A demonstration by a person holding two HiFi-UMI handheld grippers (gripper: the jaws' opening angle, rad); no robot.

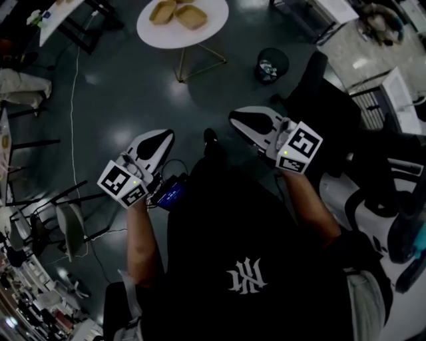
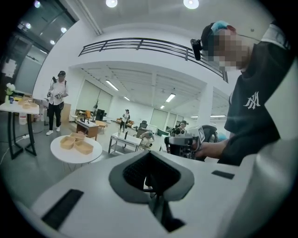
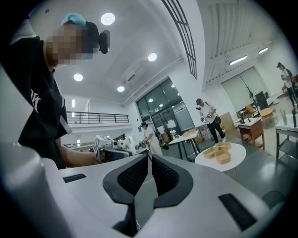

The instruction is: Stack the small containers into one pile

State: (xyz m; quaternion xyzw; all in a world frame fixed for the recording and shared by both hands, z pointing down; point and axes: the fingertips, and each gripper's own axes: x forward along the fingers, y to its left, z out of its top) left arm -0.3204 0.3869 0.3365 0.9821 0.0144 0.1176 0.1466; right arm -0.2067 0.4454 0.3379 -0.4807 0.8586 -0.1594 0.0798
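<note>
As far as can be judged, no stacking is done yet: the small containers [image 1: 191, 16] lie side by side, unstacked, on the round white bench [image 1: 214, 31], well ahead of the person. The left tongs [image 1: 160, 140] and right tongs [image 1: 239, 120] are both closed and empty, held near the body, so every pick and placing seems left to do.

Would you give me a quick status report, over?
Left hand-held gripper, right hand-held gripper: shut, empty. Small containers unstacked on round white table ahead. Black bin beside path.
</note>
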